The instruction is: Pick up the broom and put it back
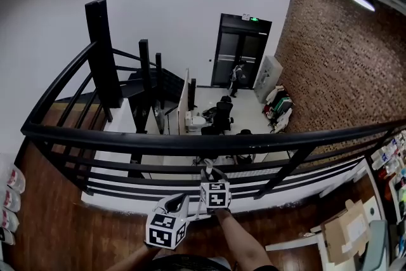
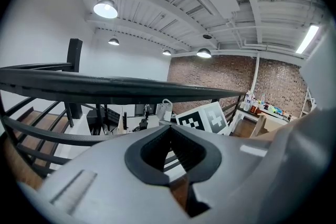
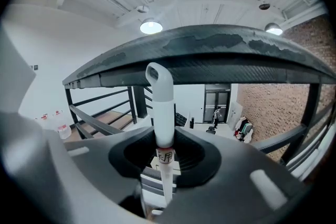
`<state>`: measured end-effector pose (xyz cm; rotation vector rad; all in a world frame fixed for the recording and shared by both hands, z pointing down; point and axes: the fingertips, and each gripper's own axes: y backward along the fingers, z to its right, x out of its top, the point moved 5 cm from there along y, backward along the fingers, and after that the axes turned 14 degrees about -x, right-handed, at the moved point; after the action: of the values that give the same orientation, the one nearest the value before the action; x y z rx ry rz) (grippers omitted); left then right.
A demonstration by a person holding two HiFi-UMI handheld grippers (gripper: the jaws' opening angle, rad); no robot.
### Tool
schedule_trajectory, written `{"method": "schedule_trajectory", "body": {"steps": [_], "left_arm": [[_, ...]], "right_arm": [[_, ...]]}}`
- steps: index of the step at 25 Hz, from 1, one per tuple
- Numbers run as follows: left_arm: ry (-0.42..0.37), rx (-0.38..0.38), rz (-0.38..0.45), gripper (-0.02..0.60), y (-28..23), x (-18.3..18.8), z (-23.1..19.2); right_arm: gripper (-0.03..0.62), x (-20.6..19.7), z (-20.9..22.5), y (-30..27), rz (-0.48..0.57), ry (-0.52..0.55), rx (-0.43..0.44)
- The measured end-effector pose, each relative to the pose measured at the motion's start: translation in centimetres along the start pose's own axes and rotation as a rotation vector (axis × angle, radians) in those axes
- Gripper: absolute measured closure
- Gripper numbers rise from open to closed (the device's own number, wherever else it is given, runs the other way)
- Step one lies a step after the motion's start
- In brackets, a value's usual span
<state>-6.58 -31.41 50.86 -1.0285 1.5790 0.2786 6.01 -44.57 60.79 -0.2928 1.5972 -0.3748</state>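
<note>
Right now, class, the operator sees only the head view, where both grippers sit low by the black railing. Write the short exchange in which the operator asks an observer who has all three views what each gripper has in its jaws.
Operator: Is the broom in the right gripper?
Observer: Yes. The right gripper view shows the right gripper with its jaws closed on the white broom handle, which stands upright.
Operator: Where along it is the grip?
Observer: On its thinner part, below the handwritten label.
Operator: And the left one?
Observer: The left gripper has its jaws together, with nothing between them.
</note>
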Motion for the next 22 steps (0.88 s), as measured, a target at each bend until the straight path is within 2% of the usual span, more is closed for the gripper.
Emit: {"method": "schedule_trajectory", "body": {"steps": [11,22], "left_arm": [[0.01,-0.038,0.02,0.575,-0.1,0.0,2.3],[-0.008,-0.041,0.072,0.575,0.3,0.3,4.4]], "right_arm": [[0.497,-1.0,1.6,7.0,0.043,-0.024,-0.016],[0.497,4.4,2.8,15.3,0.203,-0.059,0.004]]}}
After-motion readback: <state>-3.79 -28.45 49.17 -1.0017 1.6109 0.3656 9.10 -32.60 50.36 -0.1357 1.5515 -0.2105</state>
